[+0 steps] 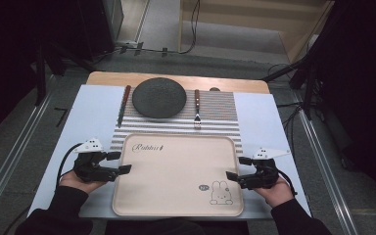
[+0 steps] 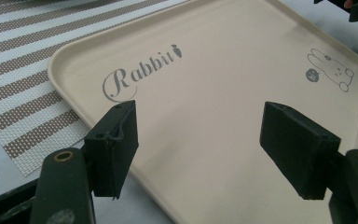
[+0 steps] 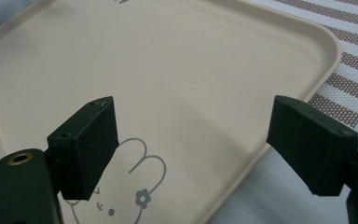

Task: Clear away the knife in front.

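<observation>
A beige tray (image 1: 176, 171) with a "Rabbit" word and a rabbit drawing lies at the near middle of the table, nothing on it. My left gripper (image 1: 120, 162) hovers at the tray's left rim, open and empty. In the left gripper view, that gripper (image 2: 198, 121) has its jaws wide apart over the tray (image 2: 242, 56). My right gripper (image 1: 237, 168) is at the tray's right rim, likewise open and empty. In the right gripper view, its jaws (image 3: 193, 112) are spread above the tray (image 3: 168, 56) near the rabbit drawing.
Beyond the tray a striped placemat (image 1: 215, 122) carries a dark round plate (image 1: 159, 98), with a knife (image 1: 124, 105) to its left and a fork (image 1: 197, 107) to its right. A pale sheet (image 1: 88, 112) covers the table; metal rails run along both sides.
</observation>
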The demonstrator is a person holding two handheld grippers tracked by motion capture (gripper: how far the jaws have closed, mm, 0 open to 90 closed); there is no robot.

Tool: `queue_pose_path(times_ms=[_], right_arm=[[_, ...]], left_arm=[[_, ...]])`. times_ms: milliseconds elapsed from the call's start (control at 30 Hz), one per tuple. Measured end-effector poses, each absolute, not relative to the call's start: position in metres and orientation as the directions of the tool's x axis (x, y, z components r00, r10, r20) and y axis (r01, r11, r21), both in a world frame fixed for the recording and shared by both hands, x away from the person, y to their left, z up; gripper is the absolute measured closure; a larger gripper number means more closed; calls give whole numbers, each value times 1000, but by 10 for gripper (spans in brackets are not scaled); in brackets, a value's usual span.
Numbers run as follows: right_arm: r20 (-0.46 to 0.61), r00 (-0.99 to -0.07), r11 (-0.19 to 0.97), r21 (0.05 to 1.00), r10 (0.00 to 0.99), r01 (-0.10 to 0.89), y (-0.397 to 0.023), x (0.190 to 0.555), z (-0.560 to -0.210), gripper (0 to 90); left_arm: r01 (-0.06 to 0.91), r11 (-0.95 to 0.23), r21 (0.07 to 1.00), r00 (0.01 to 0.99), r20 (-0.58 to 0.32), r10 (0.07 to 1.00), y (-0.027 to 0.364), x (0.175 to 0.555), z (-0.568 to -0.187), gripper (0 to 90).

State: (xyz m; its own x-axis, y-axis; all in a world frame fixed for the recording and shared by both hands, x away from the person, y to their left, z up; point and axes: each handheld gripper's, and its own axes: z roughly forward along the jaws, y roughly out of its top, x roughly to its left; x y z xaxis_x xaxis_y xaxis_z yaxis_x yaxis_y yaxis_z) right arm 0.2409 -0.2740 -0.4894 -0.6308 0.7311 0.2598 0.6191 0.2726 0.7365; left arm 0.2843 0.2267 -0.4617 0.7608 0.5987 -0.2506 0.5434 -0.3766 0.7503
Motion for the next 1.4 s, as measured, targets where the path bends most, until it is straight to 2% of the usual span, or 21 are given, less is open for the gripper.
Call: queue_pose_path(times_ms=[167,600,1400], right_arm=[[263,-610,253,737,747,627,-277,242,-489,143],[295,-624,238,742,724,627,-281,244,-492,158],[291,-637,252,742,714,622,-276,241,-490,158]], left_arm=[[552,-366,749,751,-256,609,226,285,-462,257],[561,-369,741,743,-255,618,222,293,-462,260],[562,-363,743,746,-266,610,222,295,-463,260]])
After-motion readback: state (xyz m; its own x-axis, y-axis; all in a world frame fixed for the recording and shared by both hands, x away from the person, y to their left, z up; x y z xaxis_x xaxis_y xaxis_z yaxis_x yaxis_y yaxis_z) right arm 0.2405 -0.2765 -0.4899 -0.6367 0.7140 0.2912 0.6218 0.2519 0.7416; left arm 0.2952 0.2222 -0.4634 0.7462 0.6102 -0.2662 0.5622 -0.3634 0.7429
